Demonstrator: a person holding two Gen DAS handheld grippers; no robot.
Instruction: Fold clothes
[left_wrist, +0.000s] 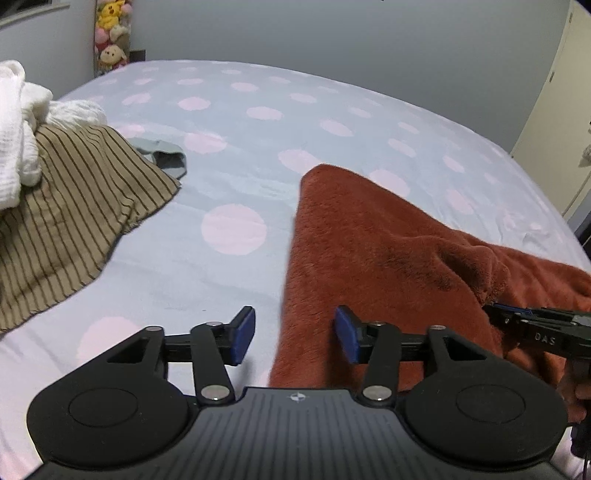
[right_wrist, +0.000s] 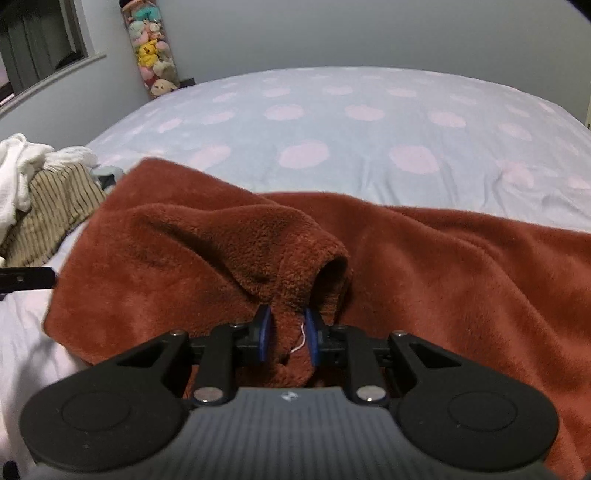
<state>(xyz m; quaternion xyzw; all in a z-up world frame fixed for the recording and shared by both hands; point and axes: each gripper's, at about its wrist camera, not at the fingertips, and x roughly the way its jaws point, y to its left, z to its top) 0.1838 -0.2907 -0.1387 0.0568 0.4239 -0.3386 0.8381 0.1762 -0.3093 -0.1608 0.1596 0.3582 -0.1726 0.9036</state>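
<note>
My right hand-held gripper (right_wrist: 287, 338) is clamped on a bunched fold of the rust fleece garment (right_wrist: 424, 266) — it lies spread across the bed (right_wrist: 369, 129). My left hand-held gripper (left_wrist: 294, 334) hangs open over the garment's left edge, gripping nothing.

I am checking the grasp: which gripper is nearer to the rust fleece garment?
Right. The right gripper pinches the rust fleece garment; the left gripper is open at its left edge.
</note>
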